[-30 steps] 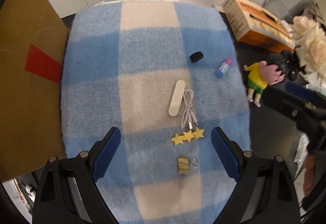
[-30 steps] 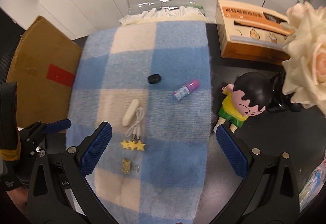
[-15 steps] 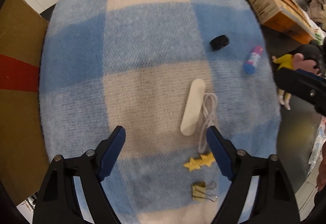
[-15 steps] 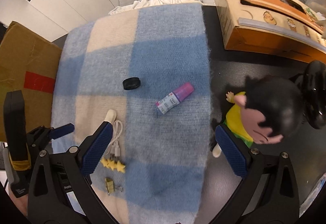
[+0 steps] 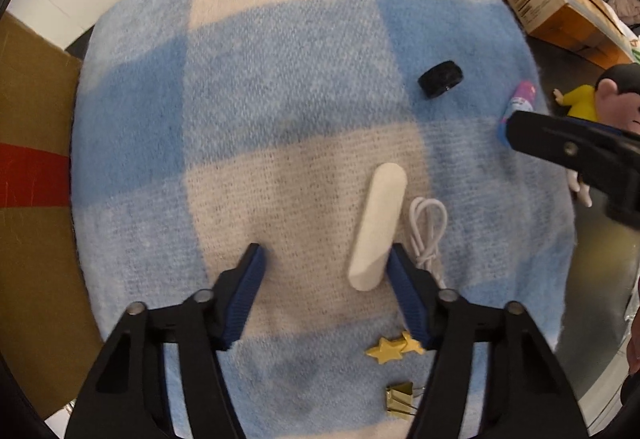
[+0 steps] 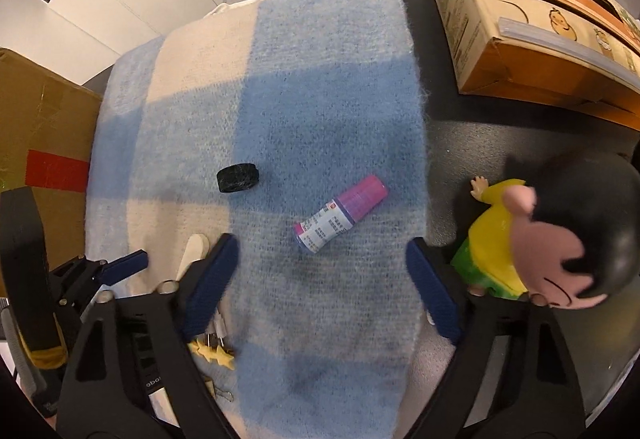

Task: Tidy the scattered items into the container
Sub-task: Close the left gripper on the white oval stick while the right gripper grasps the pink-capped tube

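Now we have both tongs low over the blue-and-cream blanket [image 5: 280, 87]. Left tongs [image 5: 324, 263] are closing but not yet gripping: the white oblong piece [image 5: 378, 227] lies betw. the pads, just beside the right-hand pad. Left view alone shows the white cable [image 5: 430, 227] whole, w/ gold stars [image 5: 390, 349] and binder clip [image 5: 400, 399] nearer the blanket's near edge. Right tongs [image 6: 322, 259] are closing too, still released; the pink-capped tube [image 6: 340, 215] lies just ahead of the gap, untouched. Right view alone shows the doll [image 6: 540, 239] in full on the dark worktop [image 6: 460, 143] past the blanket's right edge. Black puck [image 6: 238, 178] sits mid-blanket. Container: can't tell which.
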Demonstrator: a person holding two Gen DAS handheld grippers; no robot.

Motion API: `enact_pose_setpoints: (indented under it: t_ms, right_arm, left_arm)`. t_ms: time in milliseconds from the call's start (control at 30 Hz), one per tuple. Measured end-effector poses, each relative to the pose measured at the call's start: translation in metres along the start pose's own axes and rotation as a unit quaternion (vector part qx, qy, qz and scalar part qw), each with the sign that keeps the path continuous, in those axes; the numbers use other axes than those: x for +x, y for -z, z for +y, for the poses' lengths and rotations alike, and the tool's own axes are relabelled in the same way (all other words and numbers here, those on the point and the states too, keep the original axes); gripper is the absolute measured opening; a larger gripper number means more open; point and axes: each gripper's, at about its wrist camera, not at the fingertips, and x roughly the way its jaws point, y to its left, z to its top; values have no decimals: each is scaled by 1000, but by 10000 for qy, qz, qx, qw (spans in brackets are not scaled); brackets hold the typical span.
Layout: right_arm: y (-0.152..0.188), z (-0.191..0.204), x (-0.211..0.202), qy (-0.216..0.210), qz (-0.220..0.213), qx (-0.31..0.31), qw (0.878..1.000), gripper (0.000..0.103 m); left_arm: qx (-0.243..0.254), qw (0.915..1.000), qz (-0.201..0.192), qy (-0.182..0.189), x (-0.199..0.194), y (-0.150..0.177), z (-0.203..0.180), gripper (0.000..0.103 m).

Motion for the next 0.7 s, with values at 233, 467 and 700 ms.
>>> enact_pose_setpoints:
  t_ms: [233,467,700]
  right_arm:
    - [-3,3,15,60,163,-20,9998,26]
    - [2,4,10,-17,72,41,10000,21]
    - [3,8,-5,-54,-40,2,10000,20]
  left_arm:
    - [-69,9999,-52,137,-3,0,7,25]
    - [-237,9992,-51,332,-7,4,21,18]
    - [-245,9987,-180,420,-24,9,22,16]
